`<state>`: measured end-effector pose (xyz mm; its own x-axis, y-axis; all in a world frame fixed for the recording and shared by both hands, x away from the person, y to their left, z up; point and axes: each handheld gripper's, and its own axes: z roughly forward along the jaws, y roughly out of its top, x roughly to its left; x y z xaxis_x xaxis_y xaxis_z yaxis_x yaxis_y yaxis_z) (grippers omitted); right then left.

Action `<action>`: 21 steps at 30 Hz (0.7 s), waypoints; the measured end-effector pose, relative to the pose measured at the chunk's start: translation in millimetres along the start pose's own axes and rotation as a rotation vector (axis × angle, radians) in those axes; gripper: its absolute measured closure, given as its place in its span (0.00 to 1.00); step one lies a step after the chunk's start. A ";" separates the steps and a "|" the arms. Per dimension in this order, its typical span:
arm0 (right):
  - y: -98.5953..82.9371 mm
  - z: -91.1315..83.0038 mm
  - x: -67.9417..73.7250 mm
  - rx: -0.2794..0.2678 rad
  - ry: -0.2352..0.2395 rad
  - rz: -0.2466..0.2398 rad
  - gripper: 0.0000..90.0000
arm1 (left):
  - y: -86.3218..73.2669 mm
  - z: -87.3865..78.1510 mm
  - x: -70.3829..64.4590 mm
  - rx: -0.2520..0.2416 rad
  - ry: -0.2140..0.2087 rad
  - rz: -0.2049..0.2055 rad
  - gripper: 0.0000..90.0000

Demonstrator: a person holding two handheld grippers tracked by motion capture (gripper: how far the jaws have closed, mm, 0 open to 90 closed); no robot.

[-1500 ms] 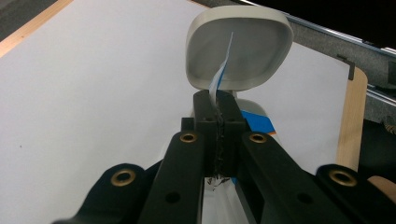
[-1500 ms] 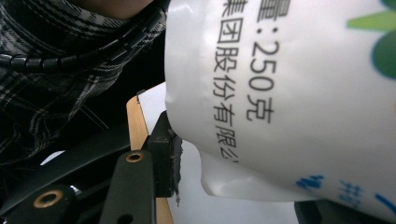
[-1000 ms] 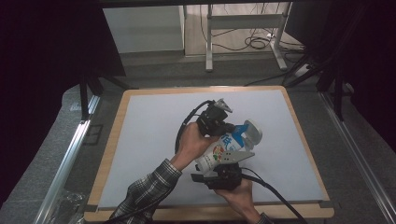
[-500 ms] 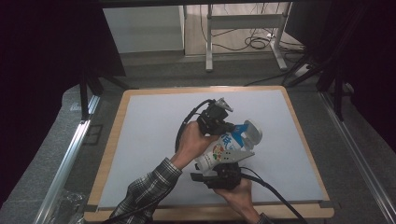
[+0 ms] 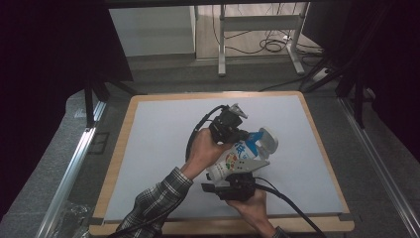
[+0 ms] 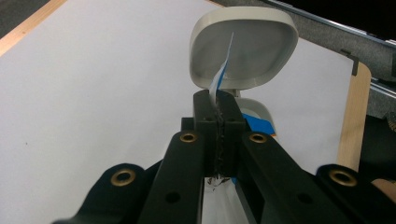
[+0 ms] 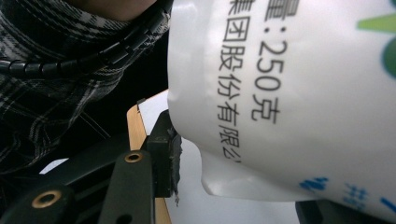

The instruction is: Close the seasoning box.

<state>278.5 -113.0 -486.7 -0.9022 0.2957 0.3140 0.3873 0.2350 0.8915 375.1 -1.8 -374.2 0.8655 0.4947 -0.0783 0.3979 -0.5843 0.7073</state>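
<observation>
Worktop (image 5: 163, 129): white sheet on a wood-edged board, seen from the high view. Both hands meet right of centre, toward the near edge.

Pouch (image 5: 236, 159): white, blue and coloured print, lying tilted between the two claws, above the worktop surface. Its top end points toward the far right, where a pale rounded flip lid (image 5: 267, 140) stands open.

Left claw (image 5: 241, 133): at the pouch's upper end. In the left gripper view the jaws are pressed together on a thin blue-white edge of the pouch (image 6: 219, 79), just below the open lid (image 6: 243, 46).

Right claw (image 5: 241, 170): at the pouch's lower end, held from the near side. In the right gripper view the pouch (image 7: 299, 93) sits between the jaws, one pad touching its white wall; grip on the pouch. Printed text reads 250.

Plaid sleeve (image 5: 153, 206) on the left forearm.
</observation>
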 end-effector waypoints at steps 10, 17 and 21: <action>0.5 1.2 0.4 -0.008 -0.005 0.001 0.61 | 1.2 0.1 0.2 0.003 0.000 0.001 1.00; 1.4 1.5 1.0 -0.012 -0.006 0.009 0.61 | 2.4 0.5 0.1 0.014 0.002 0.003 1.00; 1.7 2.0 1.4 -0.011 -0.008 0.008 0.61 | 2.6 1.2 0.4 0.018 0.002 0.003 1.00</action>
<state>278.3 -110.3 -485.4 -0.8976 0.3046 0.3187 0.3923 0.2223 0.8925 376.8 -3.9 -373.2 0.8660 0.4945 -0.0751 0.4012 -0.5971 0.6946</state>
